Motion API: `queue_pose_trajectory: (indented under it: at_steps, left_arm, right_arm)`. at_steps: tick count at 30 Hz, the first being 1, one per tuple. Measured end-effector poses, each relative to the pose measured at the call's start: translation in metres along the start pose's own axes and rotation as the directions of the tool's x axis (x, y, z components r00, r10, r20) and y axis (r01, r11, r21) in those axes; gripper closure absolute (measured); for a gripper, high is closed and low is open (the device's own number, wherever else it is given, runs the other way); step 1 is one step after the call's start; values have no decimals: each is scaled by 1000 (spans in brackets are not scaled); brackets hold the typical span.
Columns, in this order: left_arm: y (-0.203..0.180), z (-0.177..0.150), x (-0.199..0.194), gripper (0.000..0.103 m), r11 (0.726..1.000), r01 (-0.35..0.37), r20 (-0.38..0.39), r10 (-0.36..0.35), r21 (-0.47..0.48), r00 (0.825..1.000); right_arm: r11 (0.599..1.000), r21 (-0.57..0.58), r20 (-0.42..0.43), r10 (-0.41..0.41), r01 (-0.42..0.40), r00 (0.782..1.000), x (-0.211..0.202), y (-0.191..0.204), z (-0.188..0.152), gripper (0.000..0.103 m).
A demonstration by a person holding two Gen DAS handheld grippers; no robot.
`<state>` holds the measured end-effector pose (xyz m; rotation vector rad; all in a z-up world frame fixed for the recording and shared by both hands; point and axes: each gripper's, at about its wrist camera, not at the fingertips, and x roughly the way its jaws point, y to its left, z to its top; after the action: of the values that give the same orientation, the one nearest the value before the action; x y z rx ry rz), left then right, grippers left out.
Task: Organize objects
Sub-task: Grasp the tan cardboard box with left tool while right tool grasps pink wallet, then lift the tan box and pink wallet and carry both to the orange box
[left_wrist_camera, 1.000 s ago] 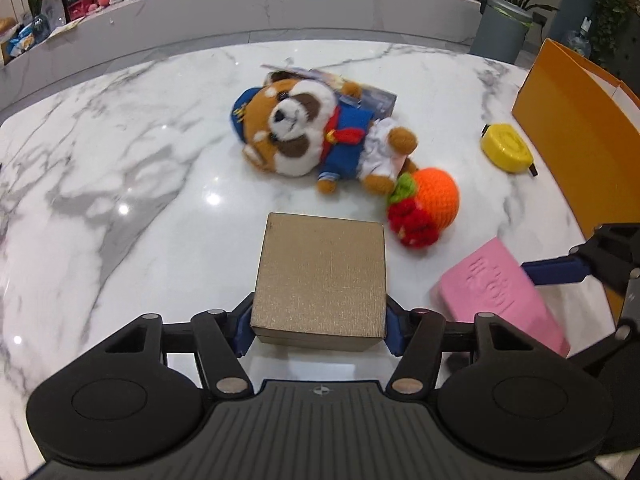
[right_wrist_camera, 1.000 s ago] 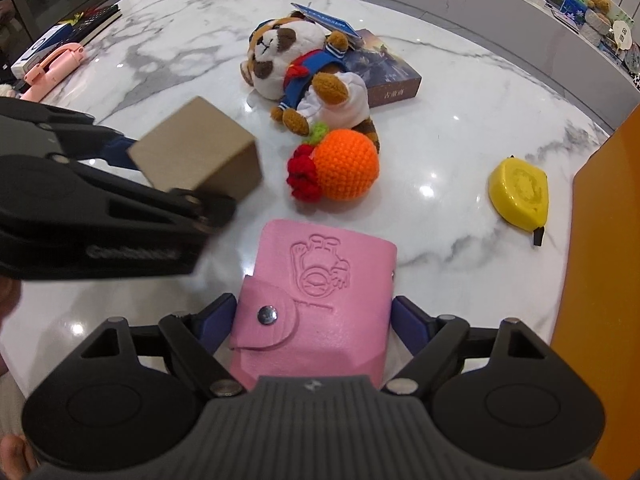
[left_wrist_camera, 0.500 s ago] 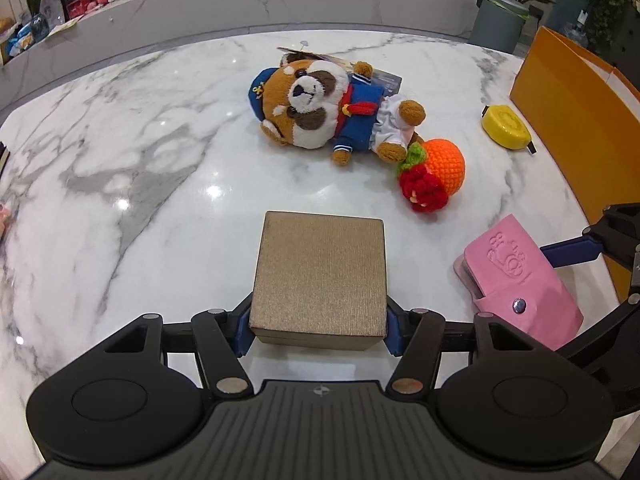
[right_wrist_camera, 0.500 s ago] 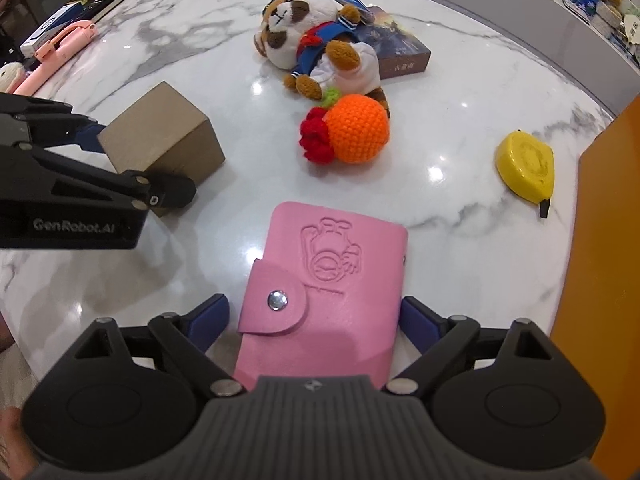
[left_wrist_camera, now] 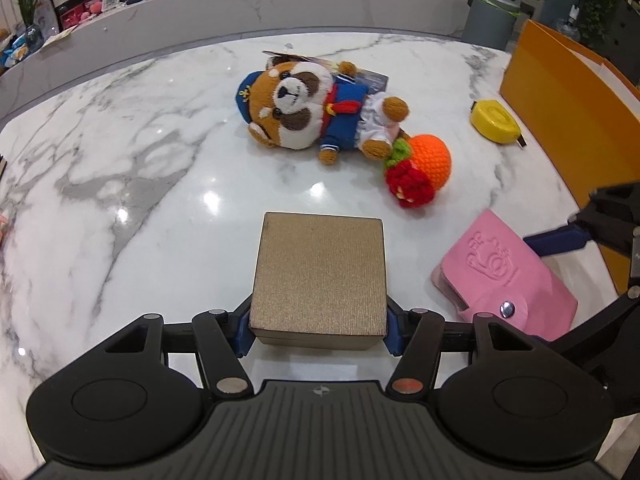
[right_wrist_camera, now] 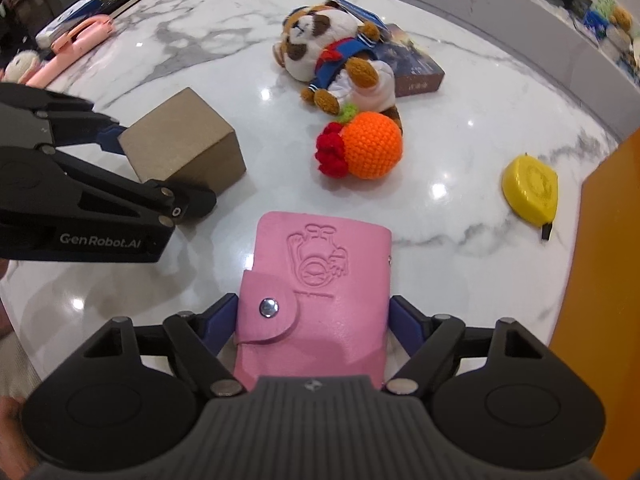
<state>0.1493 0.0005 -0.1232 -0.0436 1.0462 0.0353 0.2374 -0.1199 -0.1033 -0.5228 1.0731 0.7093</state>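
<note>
My left gripper (left_wrist_camera: 318, 330) is shut on a tan cardboard box (left_wrist_camera: 320, 276), held just above the marble table (left_wrist_camera: 120, 168); the box also shows in the right wrist view (right_wrist_camera: 184, 140). My right gripper (right_wrist_camera: 312, 320) is shut on a pink snap wallet (right_wrist_camera: 320, 288), which also shows at the right of the left wrist view (left_wrist_camera: 508, 276). Beyond them lie a plush red panda in a sailor suit (left_wrist_camera: 312, 104), an orange crochet fruit (left_wrist_camera: 424, 168) and a yellow tape measure (left_wrist_camera: 494, 120).
An orange box wall (left_wrist_camera: 568, 92) stands along the table's right edge. A dark book (right_wrist_camera: 412, 60) lies under the plush. A pink phone-like item (right_wrist_camera: 72, 48) and books (right_wrist_camera: 108, 0) lie at the far left edge.
Both grippers have drawn back toward the near table edge with their loads. The box and wallet now sit farther apart, side by side.
</note>
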Motion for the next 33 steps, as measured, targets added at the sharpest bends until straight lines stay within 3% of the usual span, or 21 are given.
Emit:
queue_pose_trajectory:
  at_steps: [7, 24, 33]
  left_arm:
    - [-11, 4, -16, 35, 1000, -8, 19, 7, 24, 1000]
    - [-29, 22, -63, 35, 995, -71, 71, 65, 76, 995]
    - [-64, 41, -92, 35, 988, -76, 121, 60, 132, 991]
  right_arm:
    - [993, -105, 16, -50, 51, 999, -12, 13, 0, 24]
    - [991, -82, 138, -94, 106, 986, -74, -3, 14, 24]
    - [988, -46, 218, -137, 150, 966, -128, -35, 19, 24]
